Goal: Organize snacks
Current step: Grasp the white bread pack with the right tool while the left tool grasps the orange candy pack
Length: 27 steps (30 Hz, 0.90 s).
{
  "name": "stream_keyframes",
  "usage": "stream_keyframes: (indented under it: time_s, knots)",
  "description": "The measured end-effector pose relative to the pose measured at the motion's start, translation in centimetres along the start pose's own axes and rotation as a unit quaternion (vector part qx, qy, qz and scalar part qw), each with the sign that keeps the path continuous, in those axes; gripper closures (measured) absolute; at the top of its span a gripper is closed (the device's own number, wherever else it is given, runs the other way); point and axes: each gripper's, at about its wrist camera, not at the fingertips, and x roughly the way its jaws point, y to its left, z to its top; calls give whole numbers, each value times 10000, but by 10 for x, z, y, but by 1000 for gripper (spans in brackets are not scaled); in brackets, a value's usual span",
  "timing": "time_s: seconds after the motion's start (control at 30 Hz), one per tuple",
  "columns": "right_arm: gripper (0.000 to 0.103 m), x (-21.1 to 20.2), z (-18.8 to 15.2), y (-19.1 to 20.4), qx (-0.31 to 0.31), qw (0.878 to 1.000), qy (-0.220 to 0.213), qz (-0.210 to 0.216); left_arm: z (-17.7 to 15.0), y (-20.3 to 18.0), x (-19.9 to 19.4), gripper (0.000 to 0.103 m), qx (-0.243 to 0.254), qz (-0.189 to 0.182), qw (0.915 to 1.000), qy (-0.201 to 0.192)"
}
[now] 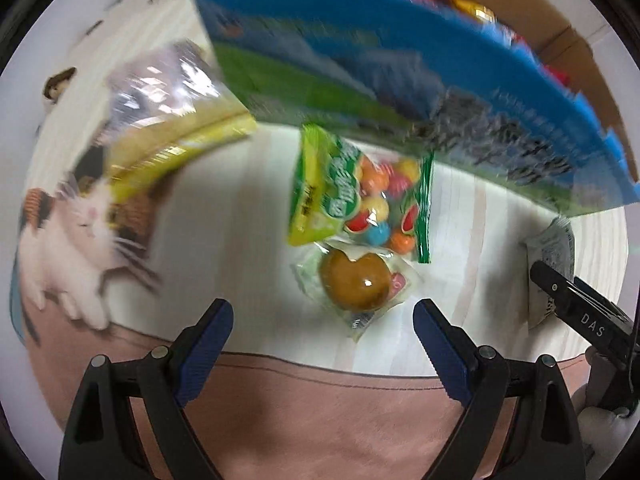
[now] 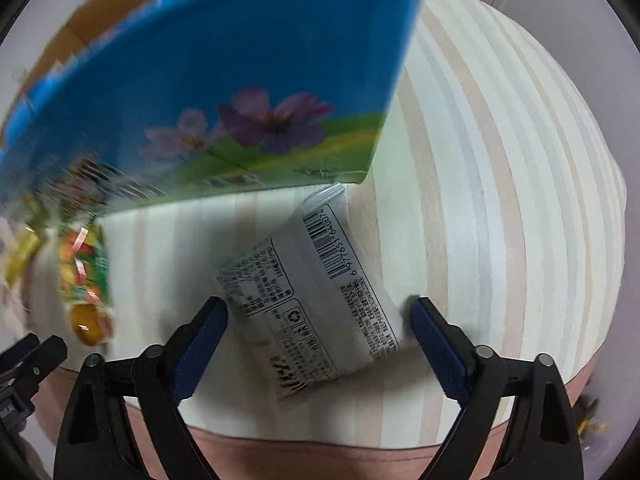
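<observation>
Two tongs are in use, both pointing down at a striped counter [image 2: 480,200]. The left tongs [image 1: 323,318] stand wide apart with nothing between the blue pads; just ahead of them lies one wrapped brown round snack [image 1: 354,280], and touching its far edge one green bag of coloured candy balls [image 1: 360,196]. The right tongs [image 2: 318,316] also stand wide apart, one pad on either side of one white packet [image 2: 316,292] printed with a barcode; the pads sit close to its edges, but no pressing on it can be seen, and the packet lies flat on the counter.

One open cardboard box [image 1: 360,64], blue and green on its outer wall, stands behind the snacks, with a few wrapped items inside, blurred.

Only the left wrist view shows one yellow-edged clear bag [image 1: 172,128] at the left, the cat pictures [image 1: 80,240] on the cloth, the box's inside, and the right tongs seen from the side at the white packet's edge. Only the right wrist view shows the packet's barcode face and the purple flowers [image 2: 260,124] on the box wall; there the candy bag and brown snack are small blurs at the left edge.
</observation>
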Motion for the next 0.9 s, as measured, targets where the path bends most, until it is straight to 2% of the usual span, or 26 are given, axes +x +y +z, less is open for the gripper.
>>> stream_keyframes:
  time_s: [0.07, 0.13, 0.2, 0.23, 0.27, 0.3, 0.33, 0.43, 0.47, 0.5, 0.53, 0.67, 0.73, 0.77, 0.8, 0.9]
  knots:
    - [24, -1, -5, -1, 98, 9999, -71, 17, -1, -2, 9, 11, 18, -26, 10000, 71]
    - [27, -4, -11, -4, 283, 9996, -27, 79, -2, -4, 14, 11, 35, -75, 9999, 96]
    - [27, -3, -21, -13, 742, 9957, 217, 507, -3, -5, 18, 11, 49, -92, 9999, 94]
    - [25, -1, -25, -18, 940, 9917, 382, 788, -2, -6, 20, 11, 55, -128, 9998, 107]
    - [17, 3, -30, -22, 1162, 9842, 620, 1181, 1, -6, 23, 11, 58, -161, 9998, 119]
    - [11, 6, -33, -25, 1286, 9791, 753, 1386, 0, -6, 24, 11, 64, -166, 9998, 125]
    - [10, 5, -34, -27, 1324, 9782, 775, 1399, -1, -8, 26, 11, 82, -160, 9998, 121]
    - [10, 1, -34, -27, 1084, 9874, 571, 998, 1, -15, 32, 11, 187, -146, 9997, 87]
    - [10, 0, -33, -26, 1052, 9879, 581, 978, 1, -18, 33, 11, 242, -140, 9996, 70]
    - [10, 2, -32, -24, 1029, 9880, 597, 983, 1, -21, 36, 15, 290, -137, 9995, 50]
    - [10, 4, -31, -22, 1010, 9887, 592, 934, 0, -24, 38, 24, 355, -100, 9993, 16]
    - [10, 12, -20, 1, 745, 9948, 505, 466, -3, -30, 39, 30, 427, -18, 9990, -121]
    - [11, 13, -19, 8, 672, 9967, 390, 255, -12, -28, 33, 37, 492, -46, 9986, -168]
    - [16, 12, -15, 21, 583, 9975, 355, 160, -14, -26, 29, 39, 507, -49, 9985, -182]
    - [27, 11, -16, 28, 493, 9982, 314, 100, -20, -25, 26, 40, 548, -30, 9983, -190]
    - [30, 8, -25, 37, 265, 9993, 259, 70, -39, -21, 24, 40, 565, -30, 9983, -117]
